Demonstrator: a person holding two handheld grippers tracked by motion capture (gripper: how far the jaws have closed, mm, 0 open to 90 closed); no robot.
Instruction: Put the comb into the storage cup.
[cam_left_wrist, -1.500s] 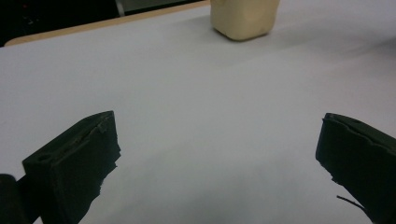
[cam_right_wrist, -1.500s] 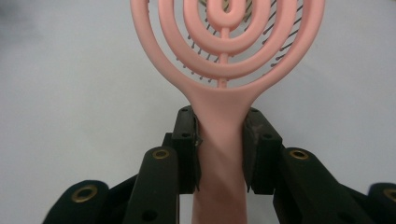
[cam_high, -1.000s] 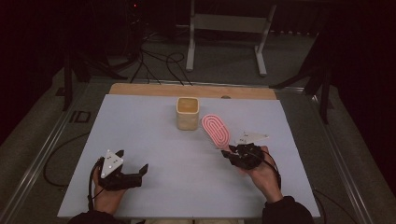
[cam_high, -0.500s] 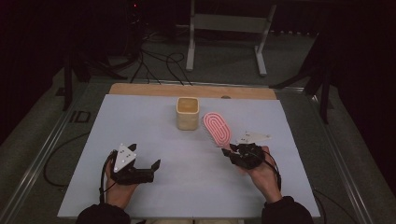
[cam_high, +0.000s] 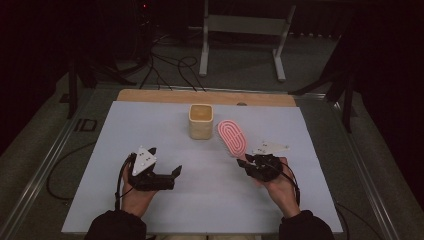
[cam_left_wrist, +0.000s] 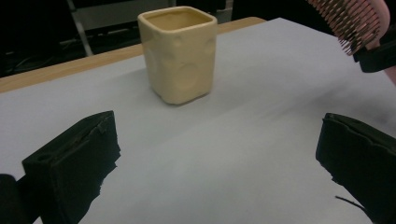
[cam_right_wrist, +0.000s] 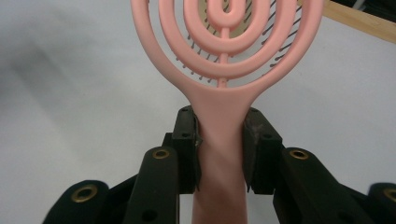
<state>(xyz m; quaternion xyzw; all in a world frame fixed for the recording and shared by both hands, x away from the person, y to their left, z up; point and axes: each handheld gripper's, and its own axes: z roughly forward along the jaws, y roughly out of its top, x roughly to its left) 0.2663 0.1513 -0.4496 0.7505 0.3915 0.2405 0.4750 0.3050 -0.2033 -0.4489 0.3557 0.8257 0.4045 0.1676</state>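
step: I read it as dropping the pink hairbrush (cam_high: 232, 137) into the cream square cup (cam_high: 201, 121), handle first or head first to be decided at the rim.

right hand-held gripper (cam_high: 248, 163): pinching the brush by its handle neck, pads on both flanks just below the head; the right gripper view shows the handle (cam_right_wrist: 220, 154) centred between the jaws. Grip looks square, so I won't regrip.

brush position: off the counter (cam_high: 165, 130), head angled up and away toward the cup, bristles facing down. Near the cup's right side, not touching it.

cup: upright near the far middle of the counter, mouth open, looks empty from the left gripper view (cam_left_wrist: 179, 53). Light ceramic by the look of it, my guess is it tips easily if nudged at the rim.

left hand-held gripper (cam_high: 176, 171): jaws spread wide, nothing between them, aimed at the cup across bare sheet. Well short of it.

how I'd do it: bring the left one in low and close on the cup's walls to steady it before the brush arrives. Then lift the brush above rim height, rotate it vertical, and centre it over the mouth before lowering.

watch: brush head looks nearly as wide as the opening, so handle-down is the safer fit.

risk: releasing early, since the head overhangs and could lever the cup over.
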